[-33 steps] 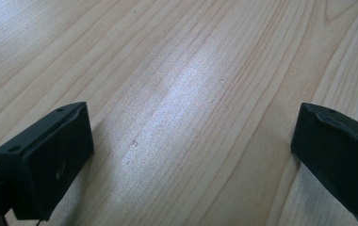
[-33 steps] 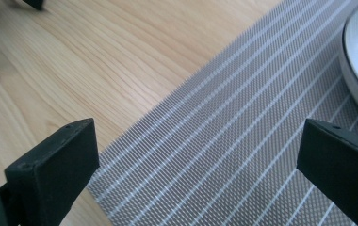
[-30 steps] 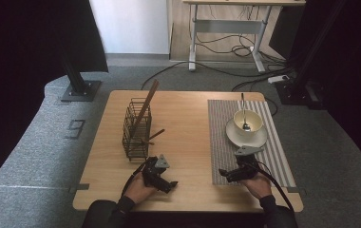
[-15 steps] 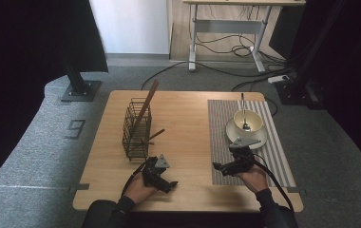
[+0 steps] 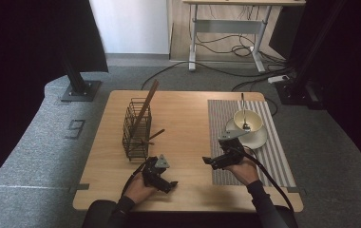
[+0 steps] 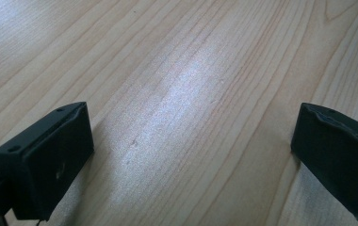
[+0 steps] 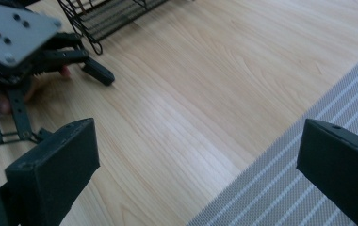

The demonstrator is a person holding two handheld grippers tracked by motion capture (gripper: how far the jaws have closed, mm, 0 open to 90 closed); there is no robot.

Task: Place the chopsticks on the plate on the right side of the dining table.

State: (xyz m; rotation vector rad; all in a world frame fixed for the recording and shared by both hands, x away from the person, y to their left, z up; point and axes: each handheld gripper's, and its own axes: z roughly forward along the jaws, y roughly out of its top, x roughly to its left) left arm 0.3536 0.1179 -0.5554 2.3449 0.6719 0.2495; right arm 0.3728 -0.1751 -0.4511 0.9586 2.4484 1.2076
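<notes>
A black wire basket [image 5: 136,129] stands left of centre on the wooden table [image 5: 183,118], with a long wooden utensil [image 5: 147,102] leaning out of it. A cream bowl [image 5: 246,120] with a spoon in it sits on a saucer on the striped mat [image 5: 273,161]. My left gripper [image 5: 169,183] rests low near the front edge, open over bare wood [image 6: 191,155]. At the mat's left edge my right gripper [image 5: 207,160] points left, open and empty [image 7: 196,165]. In the right gripper view the left gripper's grey plate [image 7: 12,33] and the basket's foot [image 7: 101,19] lie ahead.
A dark stick [image 5: 154,136] pokes out of the basket's right side low down. Bare wood lies between the two grippers and between basket and mat. A desk frame with cables [image 5: 226,47] stands on the floor beyond the table.
My right gripper has moved left from the front of the mat to its left edge and turned toward the left gripper. The left gripper has stayed put.
</notes>
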